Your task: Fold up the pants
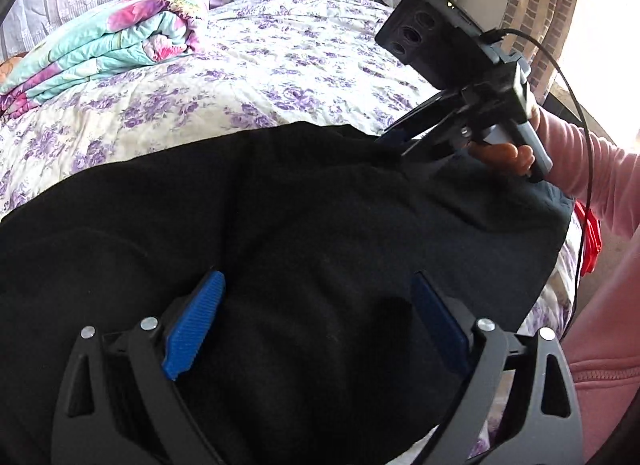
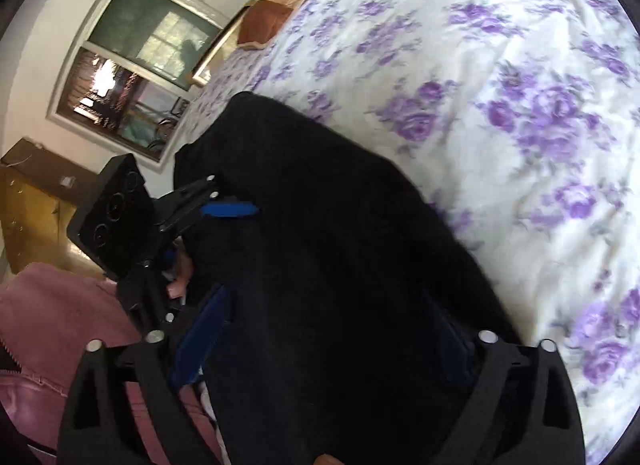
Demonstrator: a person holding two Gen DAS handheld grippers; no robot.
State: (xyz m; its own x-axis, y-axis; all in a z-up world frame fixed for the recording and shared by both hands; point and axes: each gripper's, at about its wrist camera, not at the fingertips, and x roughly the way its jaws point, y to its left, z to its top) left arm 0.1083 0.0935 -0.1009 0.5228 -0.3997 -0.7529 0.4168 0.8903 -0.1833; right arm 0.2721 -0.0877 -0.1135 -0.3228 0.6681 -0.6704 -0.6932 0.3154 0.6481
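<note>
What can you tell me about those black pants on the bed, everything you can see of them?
The black pants look like soft, thick, matte cloth, bunched in broad rumpled folds rather than laid flat. They lie on the flowered bedsheet near its edge. The left gripper has its blue fingers spread wide with fabric between them; the right gripper meets the far edge, its grip unclear. No waistband or legs can be made out.

No text, label, brand, number or sign can be read in either view. The flowered bedsheet (image 1: 248, 77) and the folded quilt (image 1: 104, 45) carry only patterns, and the black pants (image 1: 304, 233) show no lettering.
</note>
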